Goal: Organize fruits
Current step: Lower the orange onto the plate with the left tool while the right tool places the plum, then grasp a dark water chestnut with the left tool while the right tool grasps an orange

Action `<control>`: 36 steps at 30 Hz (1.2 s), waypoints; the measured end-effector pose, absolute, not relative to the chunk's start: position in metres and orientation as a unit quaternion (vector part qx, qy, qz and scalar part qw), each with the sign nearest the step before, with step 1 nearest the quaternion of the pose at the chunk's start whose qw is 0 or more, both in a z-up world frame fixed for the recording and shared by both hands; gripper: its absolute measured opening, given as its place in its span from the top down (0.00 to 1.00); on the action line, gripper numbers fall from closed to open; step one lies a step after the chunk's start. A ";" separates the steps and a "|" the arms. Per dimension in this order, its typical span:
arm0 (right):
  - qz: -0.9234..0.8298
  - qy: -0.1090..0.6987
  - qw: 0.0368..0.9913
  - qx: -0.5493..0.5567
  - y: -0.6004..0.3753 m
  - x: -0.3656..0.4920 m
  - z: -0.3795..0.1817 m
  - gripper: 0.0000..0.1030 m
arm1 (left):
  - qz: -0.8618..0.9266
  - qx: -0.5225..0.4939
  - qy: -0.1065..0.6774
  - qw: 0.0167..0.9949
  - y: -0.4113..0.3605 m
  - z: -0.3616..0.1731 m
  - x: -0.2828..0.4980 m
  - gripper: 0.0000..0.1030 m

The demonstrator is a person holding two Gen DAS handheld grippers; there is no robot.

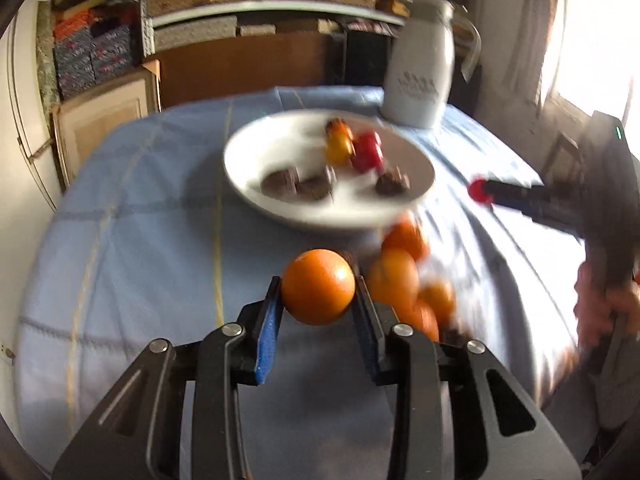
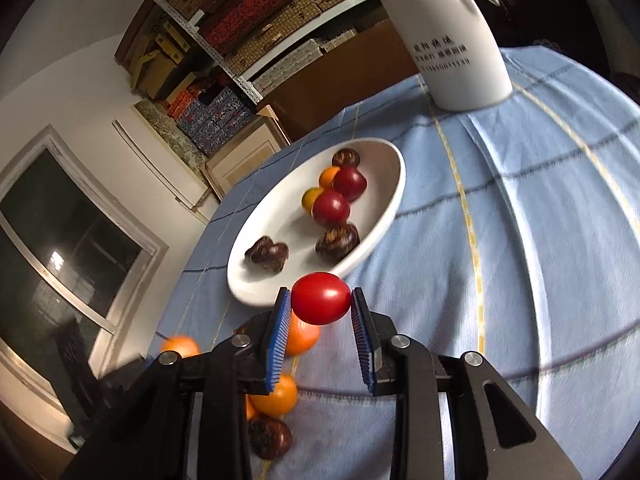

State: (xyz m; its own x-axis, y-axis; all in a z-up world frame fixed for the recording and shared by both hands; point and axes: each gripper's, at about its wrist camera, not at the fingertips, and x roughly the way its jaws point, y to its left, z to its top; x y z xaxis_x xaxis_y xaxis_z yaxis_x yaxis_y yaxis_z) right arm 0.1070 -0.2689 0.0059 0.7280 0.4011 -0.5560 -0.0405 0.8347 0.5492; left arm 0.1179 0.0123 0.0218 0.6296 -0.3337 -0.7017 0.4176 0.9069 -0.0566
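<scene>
- Blue checked tablecloth (image 1: 132,216) over a round-ish table, shelves stacked with patterned boxes behind, bright window off to the right.
- Left wrist view: the left gripper (image 1: 318,294) is pinching a small orange (image 1: 318,292) between its blue pads, lifted a bit off the cloth. The white bowl (image 1: 256,196) sits straight ahead, beyond the fingertips, already holding red and yellow tomatoes and some dark brown lumpy fruits. A loose bunch of oranges (image 1: 404,276) lies just right of the tongs. Pretty blurry frame tbh.
- Same view: the right gripper (image 1: 478,190) comes in from the right with something red at its tip, near the bowl's right edge, so it looks like the closer one to the bowl.
- Right wrist view: those tongs are clamped on a cherry tomato (image 2: 321,298), its long axis running across the jaws. The bowl's near rim (image 2: 256,296) is just ahead and slightly left, so the drop probably needs only a short push forward.
- White jug (image 2: 448,40) at the back has printed Chinese characters and a row of digits, too small to read reliably.
</scene>
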 end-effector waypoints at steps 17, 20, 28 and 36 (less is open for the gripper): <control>0.149 0.366 0.890 0.226 -0.231 0.171 -0.001 0.54 | -0.198 0.024 0.376 0.905 -0.022 0.002 0.199 0.14; 0.143 0.360 0.893 0.230 -0.237 0.166 -0.001 0.50 | -0.189 0.024 0.362 0.913 -0.016 0.008 0.191 0.08; 0.108 0.372 0.891 0.236 -0.252 0.149 -0.022 0.43 | -0.143 0.032 0.367 0.919 -0.002 -0.001 0.175 0.05; 0.112 0.369 0.887 0.253 -0.257 0.125 -0.024 0.34 | -0.081 -0.003 0.388 0.918 0.030 -0.007 0.162 0.05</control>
State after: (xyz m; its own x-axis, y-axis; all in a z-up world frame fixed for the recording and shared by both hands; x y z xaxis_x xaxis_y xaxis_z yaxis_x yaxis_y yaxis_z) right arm 0.1249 -0.2569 -0.0237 0.7033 0.3849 -0.5976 -0.0114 0.8467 0.5320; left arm 0.1618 0.0298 -0.0070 0.6865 -0.1507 -0.7113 0.1464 0.9869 -0.0677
